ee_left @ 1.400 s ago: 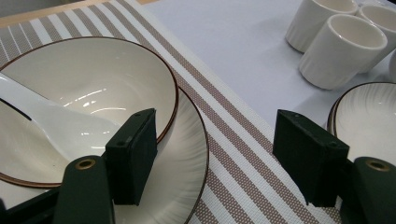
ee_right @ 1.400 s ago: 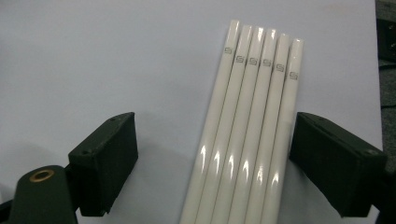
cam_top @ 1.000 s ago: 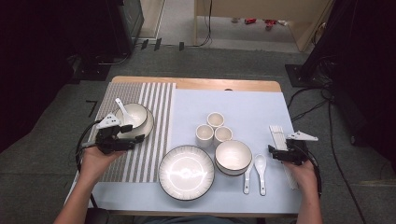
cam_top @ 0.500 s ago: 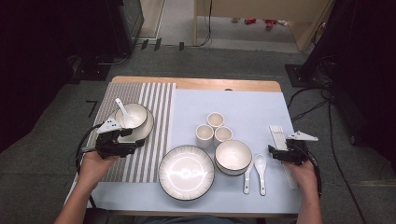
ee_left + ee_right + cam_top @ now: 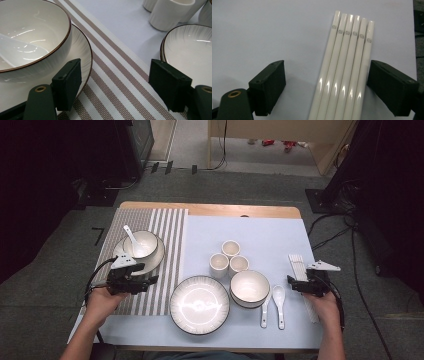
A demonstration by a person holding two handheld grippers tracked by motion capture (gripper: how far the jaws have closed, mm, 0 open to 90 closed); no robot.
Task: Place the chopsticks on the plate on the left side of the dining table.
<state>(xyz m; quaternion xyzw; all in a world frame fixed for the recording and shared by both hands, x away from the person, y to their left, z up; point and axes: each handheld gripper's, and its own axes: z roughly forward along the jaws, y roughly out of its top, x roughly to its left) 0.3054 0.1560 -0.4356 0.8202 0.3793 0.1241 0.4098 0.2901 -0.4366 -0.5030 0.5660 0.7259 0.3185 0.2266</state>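
Note:
On the striped mat (image 5: 150,222) a white bowl (image 5: 142,242) with a white spoon (image 5: 131,236) in it stands on a plate (image 5: 159,254). My left gripper (image 5: 151,281) is open just in front of that plate, jaws pointing right. In the left gripper view its jaws (image 5: 115,85) straddle bare mat (image 5: 120,75), the left one beside the plate's rim (image 5: 86,53). My right gripper (image 5: 306,281) is open over several white chopsticks (image 5: 298,265). The right gripper view has the chopsticks (image 5: 347,62) lying between the jaws (image 5: 327,87), closer to the right one.
A large plate (image 5: 200,305) lies at the front middle, with a bowl (image 5: 250,287) to its right. Three small cups (image 5: 230,248) stand behind them. Two white spoons (image 5: 272,305) lie beside the bowl on the pale blue cloth (image 5: 250,230).
My left gripper has drawn back a little from the bowl's plate toward the near edge. The right gripper has not moved.

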